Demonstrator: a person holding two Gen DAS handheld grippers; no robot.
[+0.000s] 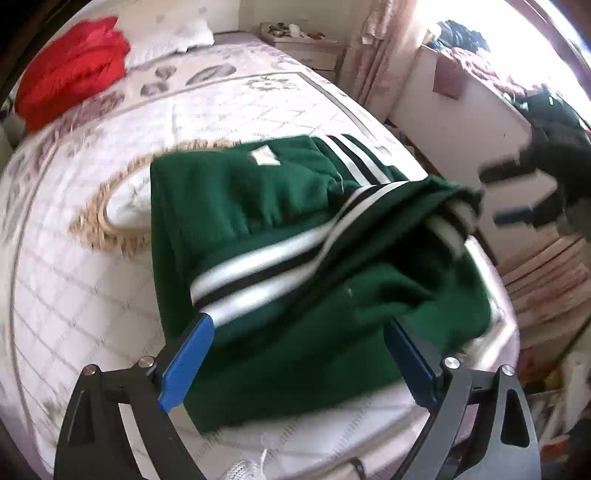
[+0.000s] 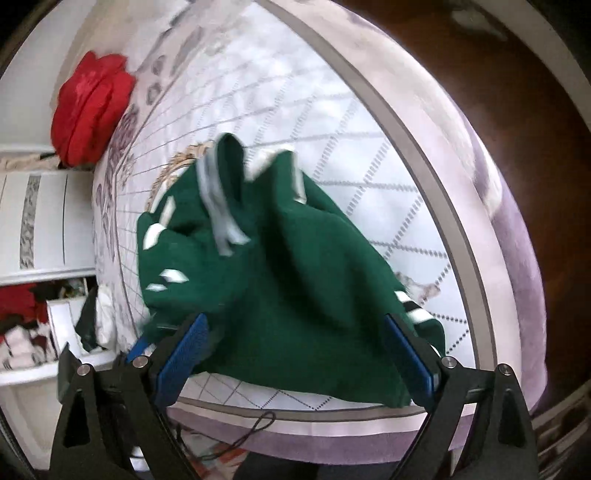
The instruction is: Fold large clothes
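Note:
A dark green garment (image 1: pixel 280 236) with white and black stripes lies partly folded on the bed, a striped sleeve laid across it. My left gripper (image 1: pixel 299 350) is open and empty, its blue fingers spread just above the garment's near edge. The right gripper (image 1: pixel 513 195) shows at the right of the left wrist view, open, off the bed's side. In the right wrist view the garment (image 2: pixel 280 280) is bunched and rumpled, and my right gripper (image 2: pixel 295 350) is open over its near edge, holding nothing.
The bed has a white quilted cover (image 1: pixel 92 258) with a grey border. A red folded garment (image 1: pixel 70 70) and a pillow (image 1: pixel 166 29) lie at the bed's far end. A nightstand (image 1: pixel 303 40) and a cluttered white dresser (image 1: pixel 469 88) stand beside the bed.

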